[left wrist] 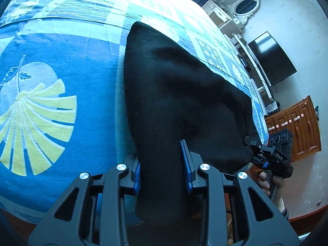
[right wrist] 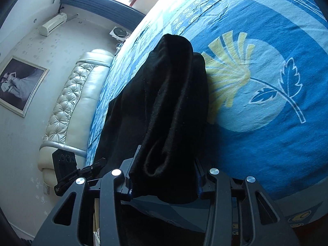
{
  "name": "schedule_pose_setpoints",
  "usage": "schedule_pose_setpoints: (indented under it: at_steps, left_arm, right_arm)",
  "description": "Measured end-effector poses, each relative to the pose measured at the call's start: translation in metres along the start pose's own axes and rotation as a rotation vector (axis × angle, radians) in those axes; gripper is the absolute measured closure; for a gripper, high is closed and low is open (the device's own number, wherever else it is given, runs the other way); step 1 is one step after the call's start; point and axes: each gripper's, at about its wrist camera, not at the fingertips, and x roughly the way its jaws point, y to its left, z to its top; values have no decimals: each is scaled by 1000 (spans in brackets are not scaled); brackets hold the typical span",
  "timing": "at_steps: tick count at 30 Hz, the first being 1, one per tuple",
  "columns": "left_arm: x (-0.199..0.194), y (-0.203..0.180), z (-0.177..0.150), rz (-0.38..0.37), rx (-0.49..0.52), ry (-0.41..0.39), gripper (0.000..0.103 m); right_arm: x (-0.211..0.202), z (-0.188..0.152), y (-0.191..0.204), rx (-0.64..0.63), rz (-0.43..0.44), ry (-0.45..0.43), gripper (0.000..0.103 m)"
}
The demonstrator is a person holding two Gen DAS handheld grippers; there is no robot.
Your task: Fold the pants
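Observation:
Black pants (left wrist: 174,82) lie across a blue patterned bed cover (left wrist: 61,61). In the left wrist view my left gripper (left wrist: 162,170) is shut on a bunched end of the pants, and the cloth fills the gap between its blue pads (left wrist: 187,164). To the right in that view, at the bed's edge, a hand (left wrist: 268,182) holds the right gripper (left wrist: 251,145) against the pants' other corner. In the right wrist view the right gripper (right wrist: 164,182) is shut on a thick rolled fold of the pants (right wrist: 168,94), which hides its pads. The left gripper (right wrist: 98,163) shows at the lower left, touching the cloth.
The bed cover (right wrist: 266,123) spreads wide to the right. A padded white headboard (right wrist: 71,102), a framed picture (right wrist: 18,86) and an air conditioner (right wrist: 53,24) line one wall. A TV (left wrist: 272,59), a wooden cabinet (left wrist: 297,129) and a white dresser (left wrist: 225,14) stand beyond the bed.

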Motion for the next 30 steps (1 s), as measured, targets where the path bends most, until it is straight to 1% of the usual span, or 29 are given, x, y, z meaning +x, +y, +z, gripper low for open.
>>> schedule_pose_setpoints:
  at_steps: [7,11,16,21,25,30]
  left_arm:
    - [-44,47,-11,61,-46,-54,72]
    - [-62,68,-15,72,-70,-81,72]
    - [-66,78,-19,47,-84,-90,72]
    - [-67,77,-22,52,-61,-97,71]
    - [-67,83,-22,39,-69,-98,71]
    - [-66,83,-23,45,-63,-104,70]
  right_arm:
    - [54,-12,40,-44,54,76,61]
    - [74,-19,56,-61,63,105,61]
    - [76,-23,57,-56,55,103,61]
    - [78,-22,60,-43,54,93,61]
    - [75,-26,54,-35,69,82,61]
    - [74,-27,52,-29,88,71,61]
